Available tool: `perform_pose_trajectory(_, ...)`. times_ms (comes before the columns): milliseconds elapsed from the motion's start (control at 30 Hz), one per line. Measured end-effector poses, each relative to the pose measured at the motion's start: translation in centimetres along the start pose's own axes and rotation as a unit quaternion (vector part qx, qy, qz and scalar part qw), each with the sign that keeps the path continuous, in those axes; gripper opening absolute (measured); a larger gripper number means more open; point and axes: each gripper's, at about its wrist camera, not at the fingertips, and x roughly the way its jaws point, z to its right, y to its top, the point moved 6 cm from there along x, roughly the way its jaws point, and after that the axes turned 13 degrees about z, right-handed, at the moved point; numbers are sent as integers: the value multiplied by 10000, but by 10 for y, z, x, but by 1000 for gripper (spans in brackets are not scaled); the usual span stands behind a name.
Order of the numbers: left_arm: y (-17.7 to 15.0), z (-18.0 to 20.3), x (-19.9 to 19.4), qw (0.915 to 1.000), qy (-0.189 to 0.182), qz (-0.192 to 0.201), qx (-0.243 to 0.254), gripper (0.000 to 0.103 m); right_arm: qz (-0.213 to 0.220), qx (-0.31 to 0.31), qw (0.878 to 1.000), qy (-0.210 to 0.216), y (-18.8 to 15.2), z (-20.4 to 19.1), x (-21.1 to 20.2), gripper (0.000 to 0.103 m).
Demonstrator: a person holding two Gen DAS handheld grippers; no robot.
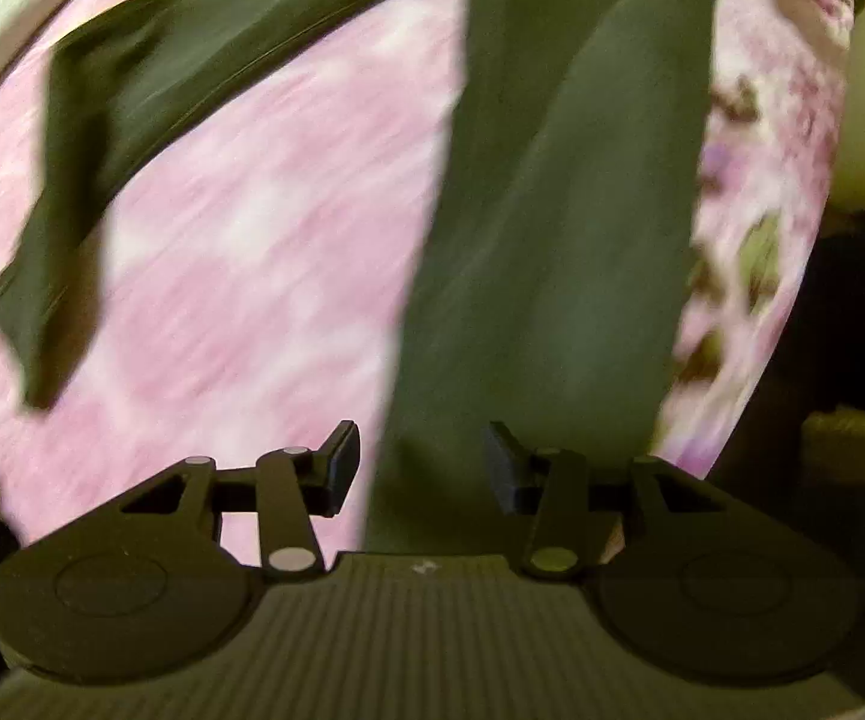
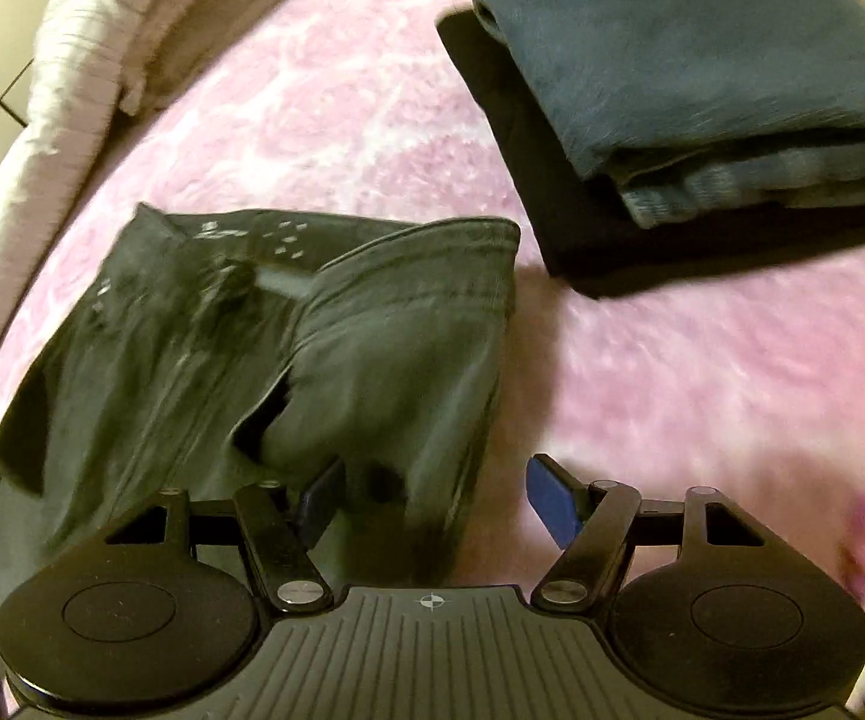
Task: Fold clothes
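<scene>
My left gripper (image 1: 420,465) points down over a pink patterned blanket (image 1: 240,276), its fingers (image 1: 339,468) parted, with a dark green trouser leg (image 1: 552,252) running up the frame from between them; the cloth sits in the gap, but it touches neither pad that I can see, so I read the grip as released. A second strip of the same green cloth (image 1: 72,204) trails across the upper left of that view, blurred by motion. From my right gripper (image 2: 432,504), the green trousers (image 2: 240,348) lie bunched on the pink blanket (image 2: 672,390), waistband (image 2: 432,258) uppermost in the frame and a pale printed label showing inside. The right gripper's fingers stand wide; the left finger (image 2: 321,501) is partly hidden against the cloth, the blue-padded right finger (image 2: 552,498) is clear of it over bare blanket, and I cannot tell whether the hidden pad presses the fabric. Beyond the trousers, well apart, a folded blue-grey garment (image 2: 702,72) rests on top of a folded black one (image 2: 582,240). A whitish ribbed cloth (image 2: 78,60) lies along the blanket's far left edge.
</scene>
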Motion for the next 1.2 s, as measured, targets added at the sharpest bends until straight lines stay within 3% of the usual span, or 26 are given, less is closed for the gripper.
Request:
perform_pose_trajectory(33, 17, 15, 10, 9999, -107, 34, 64, 40, -35, -17, 10000, 20, 5, 1, 8, 32)
perform_pose_trajectory(67, 32, 28, 17, 9997, -203, 60, 137, 40, -31, -100, 9999, 49, 11, 0, 11, 15)
perform_pose_trajectory(100, 45, 40, 24, 9993, -291, 83, 209, 40, -27, -195, 9997, 142, 18, -2, 11, 13)
perform_pose_trajectory(133, 59, 51, 30, 9987, -399, 119, 289, 40, 35, -272, 9991, 320, 27, -6, 7, 5)
perform_pose_trajectory(200, 80, 65, 37, 9977, -519, 180, 394, 40, 204, -340, 9975, 581, 45, -7, -3, 5)
perform_pose_trajectory(367, 102, 62, 37, 9985, -359, 238, 337, 41, 138, -521, 9966, 628, 55, 5, -4, 6)
perform_pose_trajectory(400, 101, 56, 35, 9989, -249, 232, 311, 41, 36, -594, 9966, 571, 52, 6, -3, 8)
perform_pose_trajectory(433, 100, 49, 32, 9992, -132, 228, 286, 41, -66, -668, 9964, 514, 48, 7, -2, 18)
perform_pose_trajectory(533, 91, 13, 21, 9989, 382, 251, 110, 46, 73, -1233, 9921, 225, 41, -2, -25, 51)
perform_pose_trajectory(667, 66, -51, 16, 9915, 1287, 166, -89, 57, 384, -1980, 9794, -36, 28, -24, -64, 53)
perform_pose_trajectory(833, 27, -144, 26, 9780, 2056, 134, -336, 63, 223, -2371, 9703, 423, -24, -85, -88, 54)
perform_pose_trajectory(900, 11, -176, 33, 9720, 2345, 108, -130, 63, 53, -2592, 9633, 694, -57, -122, -88, 54)
perform_pose_trajectory(967, -4, -196, 47, 9650, 2550, 96, 597, 63, -111, -2821, 9548, 930, -90, -160, -86, 54)
perform_pose_trajectory(1100, -30, -225, 78, 9372, 2827, 122, 2039, 62, -243, -3189, 9393, 1241, -151, -233, -77, 54)
perform_pose_trajectory(1133, -33, -232, 82, 9345, 2843, 162, 2136, 58, -269, -3278, 9352, 1312, -166, -251, -75, 54)
perform_pose_trajectory(1200, -38, -247, 89, 9327, 2847, 253, 2198, 29, -324, -3436, 9274, 1439, -195, -284, -69, 54)
